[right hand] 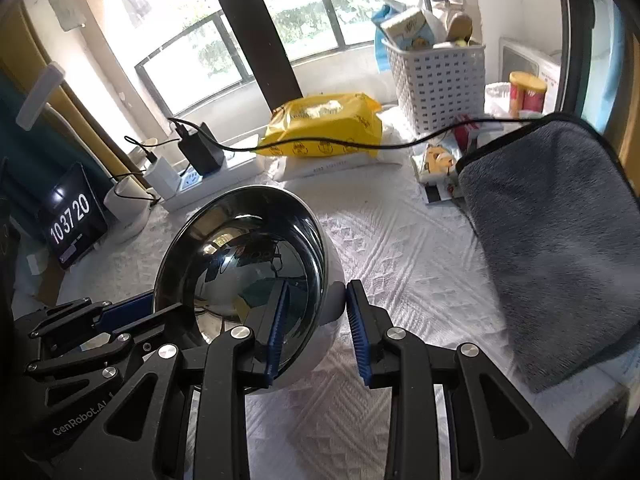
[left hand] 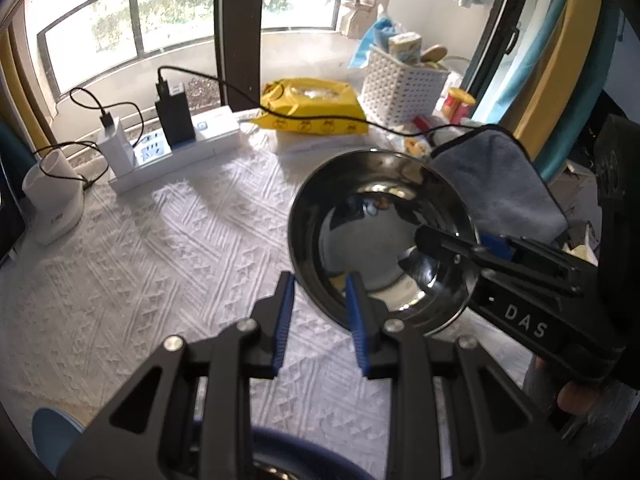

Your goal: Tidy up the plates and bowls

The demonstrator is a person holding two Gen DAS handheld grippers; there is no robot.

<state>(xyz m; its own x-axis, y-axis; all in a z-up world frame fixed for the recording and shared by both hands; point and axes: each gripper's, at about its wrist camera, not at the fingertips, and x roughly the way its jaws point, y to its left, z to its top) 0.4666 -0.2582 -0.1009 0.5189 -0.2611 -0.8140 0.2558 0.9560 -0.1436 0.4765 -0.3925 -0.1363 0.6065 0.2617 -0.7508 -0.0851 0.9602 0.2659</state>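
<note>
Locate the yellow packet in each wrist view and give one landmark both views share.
Left wrist: yellow packet upper centre, behind the steel bowl.
Right wrist: yellow packet upper centre, left of the white basket.
Shared landmark: the white basket.

We see a shiny mirror-dark steel bowl (left hand: 360,216) on a white bench cloth embossed with a diamond and chevron pattern (left hand: 168,248). Our black claws carry ribbed blue pads (right hand: 358,332). Behind lie a bright yellow packet with black print (left hand: 316,108), a fuzzy grey towel edged in black (right hand: 560,232) and a white lattice basket (right hand: 440,80).

White cloth-covered table (right hand: 420,248) w/ grey towel (right hand: 560,232), power strip (left hand: 172,156)
</note>
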